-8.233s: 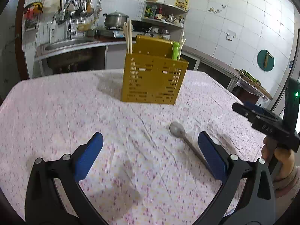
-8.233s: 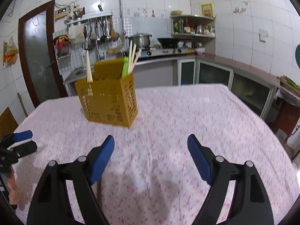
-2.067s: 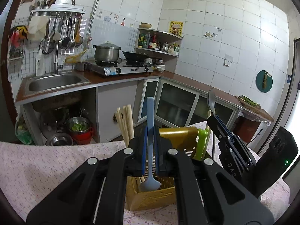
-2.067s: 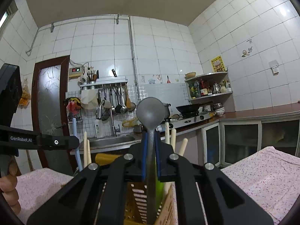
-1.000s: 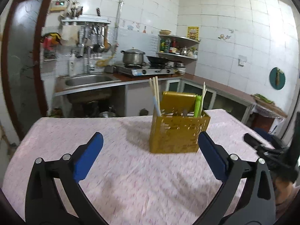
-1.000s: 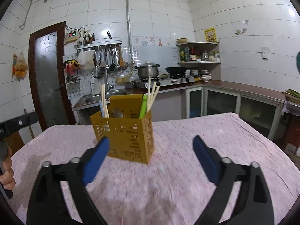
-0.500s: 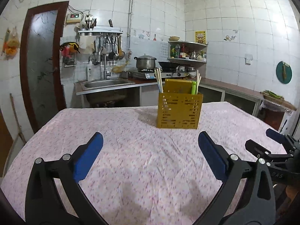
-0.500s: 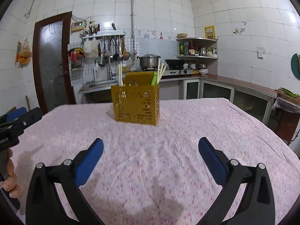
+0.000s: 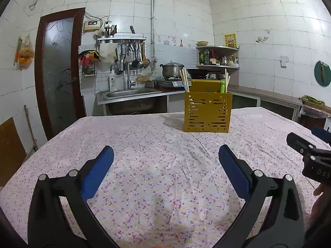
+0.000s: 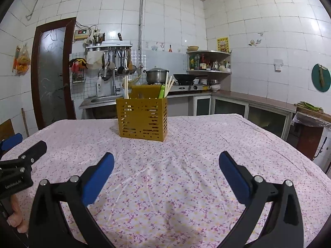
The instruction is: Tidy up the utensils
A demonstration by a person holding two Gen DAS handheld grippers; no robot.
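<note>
Left wrist view: the left gripper [image 9: 165, 161] stands wide open and empty at the bottom of the frame, above a floral tablecloth [image 9: 155, 144]. The right gripper [image 10: 165, 163] is likewise spread wide, holding nothing. A yellow slotted utensil holder [image 9: 207, 113] stands upright at centre frame, well apart from both, holding pale chopsticks [image 9: 184, 80] and a green utensil [image 9: 222, 86]. A careless reach could likely tip the tall holder and spill its contents.

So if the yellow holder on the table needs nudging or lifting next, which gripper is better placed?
Neither clearly. The left gripper and right gripper are both open, empty and set back from the yellow holder. It sits slightly nearer centre for the right, a marginal edge.
</note>
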